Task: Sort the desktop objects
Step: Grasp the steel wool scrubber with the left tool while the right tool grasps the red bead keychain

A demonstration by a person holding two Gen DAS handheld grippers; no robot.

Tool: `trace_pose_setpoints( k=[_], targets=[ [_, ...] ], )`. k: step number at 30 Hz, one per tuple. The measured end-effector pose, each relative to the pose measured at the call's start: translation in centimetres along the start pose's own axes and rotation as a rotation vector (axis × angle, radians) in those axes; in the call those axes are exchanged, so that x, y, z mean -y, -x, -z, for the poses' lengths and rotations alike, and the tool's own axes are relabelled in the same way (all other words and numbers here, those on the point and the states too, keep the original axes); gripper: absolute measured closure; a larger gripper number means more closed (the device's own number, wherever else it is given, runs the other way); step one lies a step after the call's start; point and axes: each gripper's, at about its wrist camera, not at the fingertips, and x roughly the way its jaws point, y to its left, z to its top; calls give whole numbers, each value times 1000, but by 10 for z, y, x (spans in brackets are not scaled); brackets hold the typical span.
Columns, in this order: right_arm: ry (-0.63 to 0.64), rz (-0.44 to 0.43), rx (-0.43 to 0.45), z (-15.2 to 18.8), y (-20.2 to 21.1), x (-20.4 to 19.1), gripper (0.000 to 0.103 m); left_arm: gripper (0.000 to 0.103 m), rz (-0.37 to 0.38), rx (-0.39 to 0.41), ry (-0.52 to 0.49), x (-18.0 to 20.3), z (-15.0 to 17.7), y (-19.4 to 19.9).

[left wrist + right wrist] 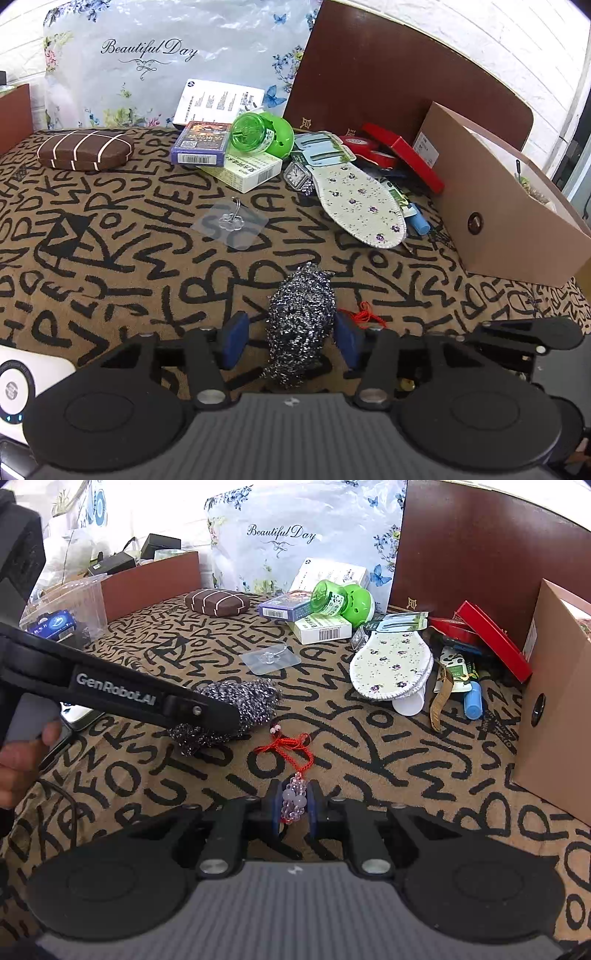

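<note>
Two grippers work at the near edge of the cloth. Left gripper has its jaws parted around the scourer; left pad stands clear of it, right pad is touching or nearly so, so it reads as released, not squeezed. Scourer lies on the cloth, near centre. Right gripper is clenched on the bead charm, its red cord trailing away toward the scourer, apparently resting on the cloth.

Likely step: both items get carried off to a container, maybe the clear bin far left or the cardboard box right; which one I cannot tell.

To do it well:
- Left: centre the scourer between the pads before any squeeze; it is springy, so grip mid-body, not the frayed tip.
- Right: lift the charm straight up so the cord clears the scourer's wire; snagging looks possible, they lie just beside each other.
- Keep the two grippers from crossing; the left one reaches in from the left of the right wrist view.
- Avoid the clear hook further back.
</note>
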Motion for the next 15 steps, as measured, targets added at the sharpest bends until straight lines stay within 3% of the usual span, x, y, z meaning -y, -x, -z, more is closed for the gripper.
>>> trace_pose_setpoints(
  k=[3,5,8,9,11,15],
  targets=[
    [7,-1,1,1,-1,-2,79,44,-6,-7,-6,2,-1,-8],
    [23,5,1,2,-2,-2,79,45,-5,-26,-18,3,0,-14],
    [46,16,-2,2,-3,-6,79,64,9,-28,-41,7,3,-16],
    [58,19,-6,2,-2,-7,80,64,16,-33,-40,7,3,-15],
    [69,18,-8,1,0,-11,92,67,14,-35,-30,8,4,-13],
    [56,23,14,2,9,-12,93,68,25,-40,-2,6,5,-5]
  ],
)
